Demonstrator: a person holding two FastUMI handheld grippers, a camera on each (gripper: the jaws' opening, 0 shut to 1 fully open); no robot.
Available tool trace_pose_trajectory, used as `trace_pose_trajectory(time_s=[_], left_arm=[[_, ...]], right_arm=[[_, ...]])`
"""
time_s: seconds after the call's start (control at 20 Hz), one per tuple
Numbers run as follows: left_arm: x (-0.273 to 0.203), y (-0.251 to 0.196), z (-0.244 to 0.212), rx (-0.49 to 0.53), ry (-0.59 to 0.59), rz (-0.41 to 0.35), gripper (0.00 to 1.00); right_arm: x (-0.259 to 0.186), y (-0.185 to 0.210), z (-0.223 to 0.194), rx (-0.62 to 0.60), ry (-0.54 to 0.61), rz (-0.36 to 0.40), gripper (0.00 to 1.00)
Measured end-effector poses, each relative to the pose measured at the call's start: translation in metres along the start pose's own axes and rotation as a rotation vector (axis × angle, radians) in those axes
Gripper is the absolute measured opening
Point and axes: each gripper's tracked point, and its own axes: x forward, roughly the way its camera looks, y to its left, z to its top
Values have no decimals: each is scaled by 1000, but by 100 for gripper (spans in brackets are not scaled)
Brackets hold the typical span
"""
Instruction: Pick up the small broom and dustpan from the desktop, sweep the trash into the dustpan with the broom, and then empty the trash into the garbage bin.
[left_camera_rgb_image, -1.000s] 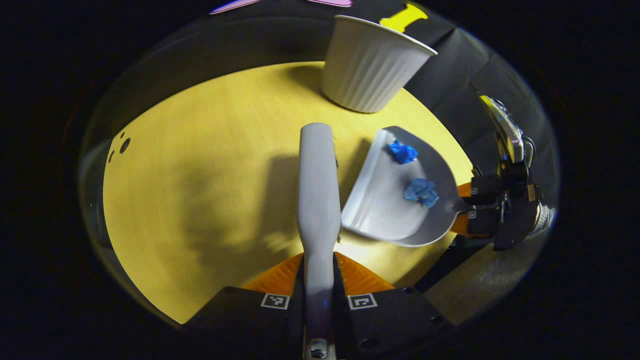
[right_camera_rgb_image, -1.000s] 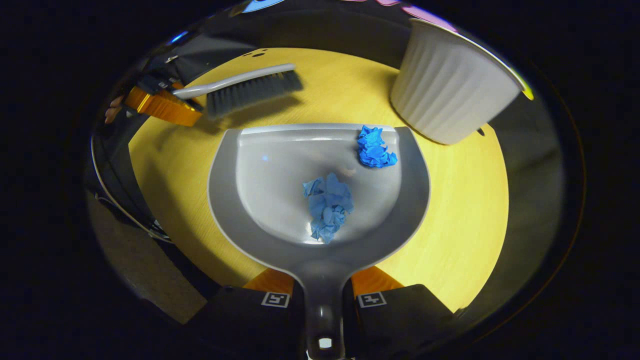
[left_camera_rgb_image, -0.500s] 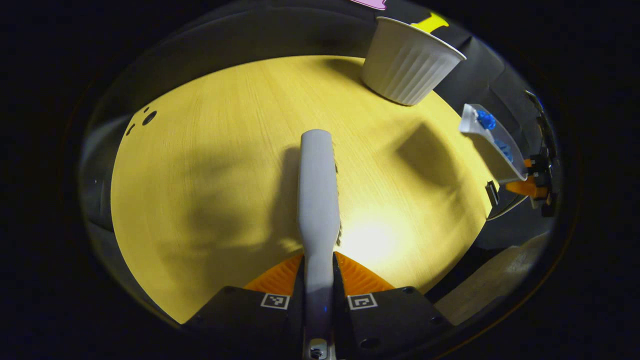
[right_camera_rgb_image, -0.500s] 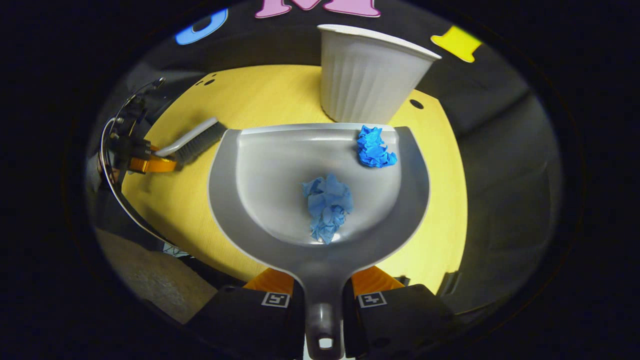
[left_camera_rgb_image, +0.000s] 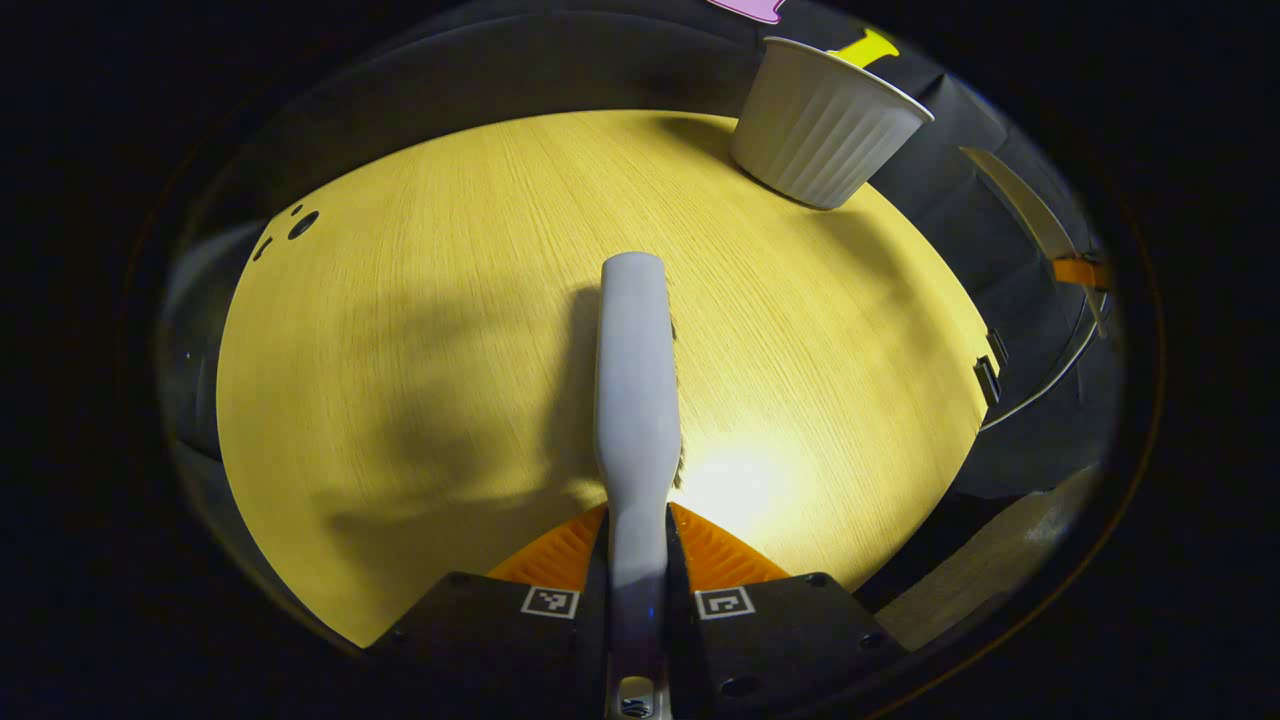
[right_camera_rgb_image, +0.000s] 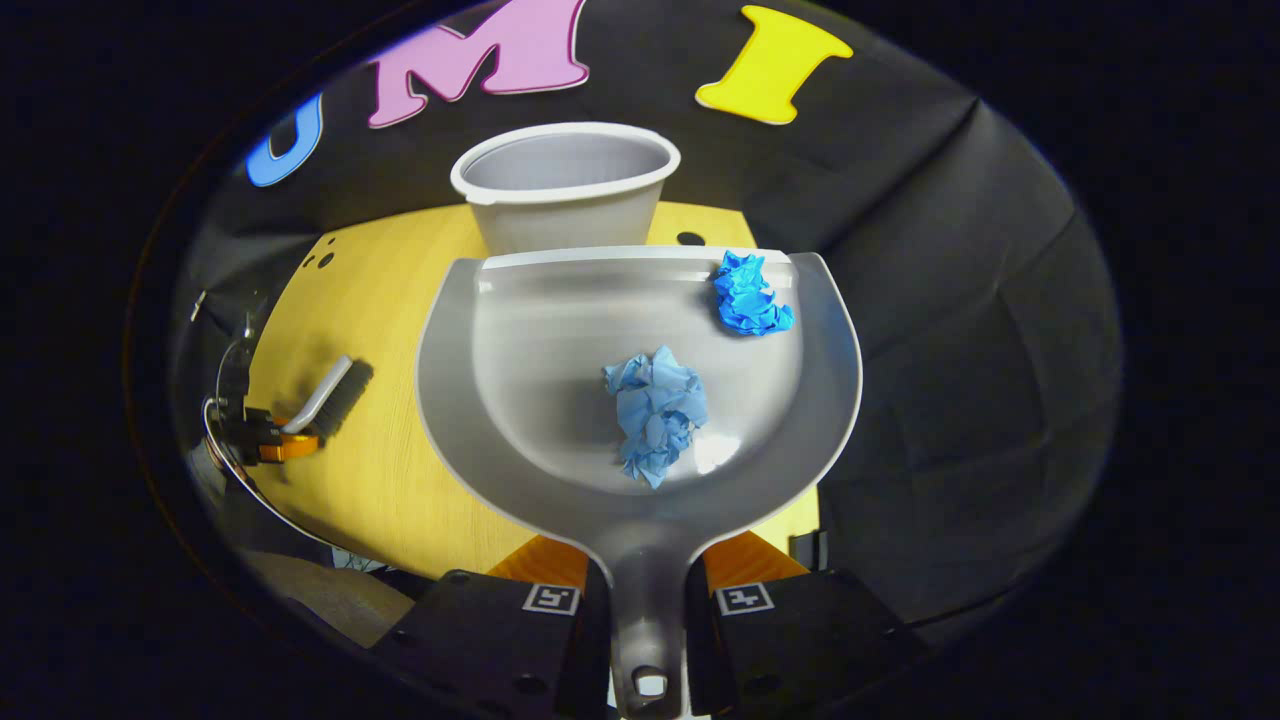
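In the left gripper view, the left gripper (left_camera_rgb_image: 638, 560) is clamping both orange fingers on the grey handle of the small broom (left_camera_rgb_image: 634, 380), which is reaching out over the middle of the yellow desktop (left_camera_rgb_image: 420, 330). The white ribbed garbage bin (left_camera_rgb_image: 822, 130) is standing at the desktop's far right edge. In the right gripper view, the right gripper (right_camera_rgb_image: 645, 580) is pinching the dustpan (right_camera_rgb_image: 520, 340) by its handle, raised before the bin, two crumpled blue paper balls (right_camera_rgb_image: 655, 410) lying inside.
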Motion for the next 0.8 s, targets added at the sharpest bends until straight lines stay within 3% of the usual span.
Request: trace_pose_trajectory(time_s=[0.15,0.3,0.45,0.6,0.8], left_arm=[[0,-1,-3,11,0,-2,28],[-1,-2,-7,-1,-4,-9,28],[1,-1,-8,-11,-8,-13,28],[2,0,-7,-10,-11,-7,28],[6,3,-5,-18,-9,-6,28]], right_arm=[[-15,21,-7,-34,-46,-85,35],[6,32,-9,-49,-95,-113,34],[-8,44,4,-112,-120,-172,34],[-16,68,11,-162,-119,-193,34],[-19,85,43,-310,-72,-275,35]])
